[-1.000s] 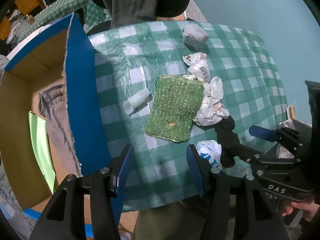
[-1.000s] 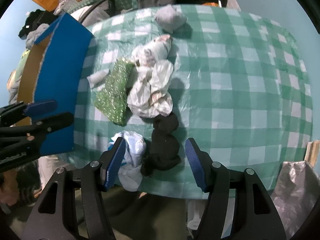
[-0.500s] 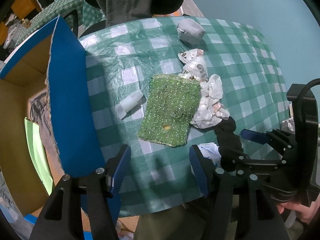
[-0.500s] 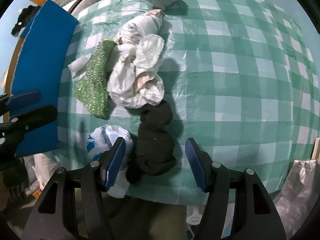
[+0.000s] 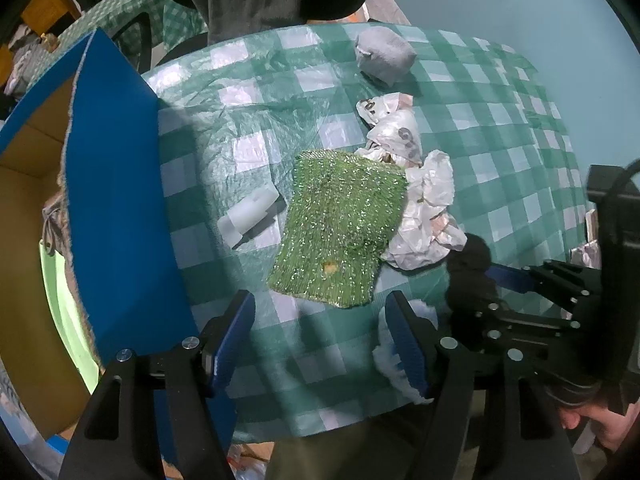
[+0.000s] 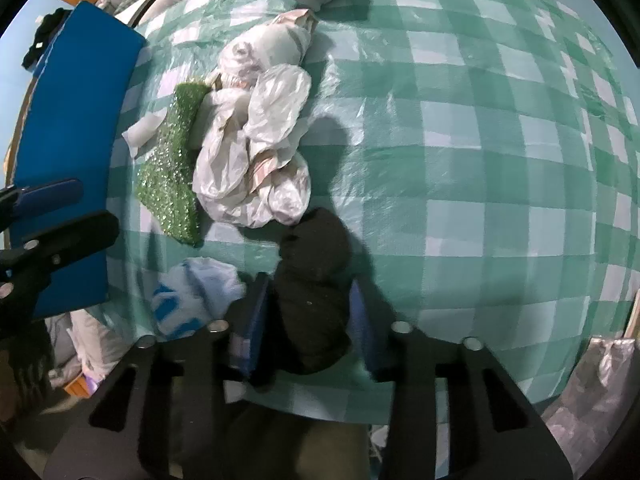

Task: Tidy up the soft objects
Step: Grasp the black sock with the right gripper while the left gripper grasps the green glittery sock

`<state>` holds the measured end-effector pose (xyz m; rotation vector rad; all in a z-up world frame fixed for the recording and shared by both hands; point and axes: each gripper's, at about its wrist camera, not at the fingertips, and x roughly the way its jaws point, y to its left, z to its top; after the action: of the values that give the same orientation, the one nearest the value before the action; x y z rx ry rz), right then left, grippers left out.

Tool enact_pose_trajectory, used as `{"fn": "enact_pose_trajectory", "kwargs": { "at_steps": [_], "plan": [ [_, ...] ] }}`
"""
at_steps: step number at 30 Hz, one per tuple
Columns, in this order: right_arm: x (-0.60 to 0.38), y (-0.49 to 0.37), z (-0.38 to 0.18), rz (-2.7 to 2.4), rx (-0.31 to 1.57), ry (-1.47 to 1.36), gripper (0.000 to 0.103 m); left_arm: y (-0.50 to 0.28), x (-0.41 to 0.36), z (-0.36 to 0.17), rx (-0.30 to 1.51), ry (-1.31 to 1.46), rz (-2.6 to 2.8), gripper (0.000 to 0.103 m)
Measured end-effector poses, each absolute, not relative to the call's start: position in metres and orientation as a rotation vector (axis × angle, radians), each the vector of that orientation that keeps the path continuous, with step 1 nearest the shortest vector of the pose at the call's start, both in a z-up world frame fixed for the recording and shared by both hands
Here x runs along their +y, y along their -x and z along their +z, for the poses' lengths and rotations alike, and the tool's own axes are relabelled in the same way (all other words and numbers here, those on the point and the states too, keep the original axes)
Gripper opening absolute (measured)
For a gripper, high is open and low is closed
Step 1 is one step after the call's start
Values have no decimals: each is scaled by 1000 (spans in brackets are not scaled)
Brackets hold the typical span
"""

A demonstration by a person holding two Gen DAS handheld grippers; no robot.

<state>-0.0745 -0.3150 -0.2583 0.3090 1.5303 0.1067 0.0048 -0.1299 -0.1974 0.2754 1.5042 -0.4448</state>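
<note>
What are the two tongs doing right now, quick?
Left tongs: open, jaws just widened, holding nothing.
Right tongs: jaws just closed on the black sock.

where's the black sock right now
In the right wrist view the black sock lies low and centre, between the right gripper fingers near the table edge, just below the crumpled white plastic bag and right of the blue-and-white bag.

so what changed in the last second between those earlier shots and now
The right gripper has come down over the black cloth bundle and its jaws have just been closing, the pads now against the bundle's sides. The left gripper sank a little toward the tablecloth, its jaws just opening wider, nothing between them. The green glittery cloth, white plastic bags and grey bundle lie unmoved.
</note>
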Motion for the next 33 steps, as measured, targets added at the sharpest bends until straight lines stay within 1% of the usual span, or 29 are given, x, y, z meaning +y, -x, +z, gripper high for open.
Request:
{"fn": "enact_pose_trajectory", "kwargs": {
  "at_steps": [6,10,18,31,32,33],
  "plan": [
    [-336,73,-250,93,1518,-294,36,-9,-138,-210,1527,-281,-439,69],
    [-351,73,-243,78,1505,-304,36,-10,-146,-222,1541,-295,-439,73],
    [-364,69,-229,66,1450,-331,36,-9,-153,-240,1553,-319,-409,73],
    [-369,63,-220,70,1430,-337,36,-11,-151,-258,1547,-336,-365,73],
    [-372,62,-219,70,1429,-338,36,-11,-151,-259,1543,-337,-364,73],
    [-367,66,-220,68,1428,-338,36,-11,-150,-259,1539,-336,-366,70]
  ]
}}
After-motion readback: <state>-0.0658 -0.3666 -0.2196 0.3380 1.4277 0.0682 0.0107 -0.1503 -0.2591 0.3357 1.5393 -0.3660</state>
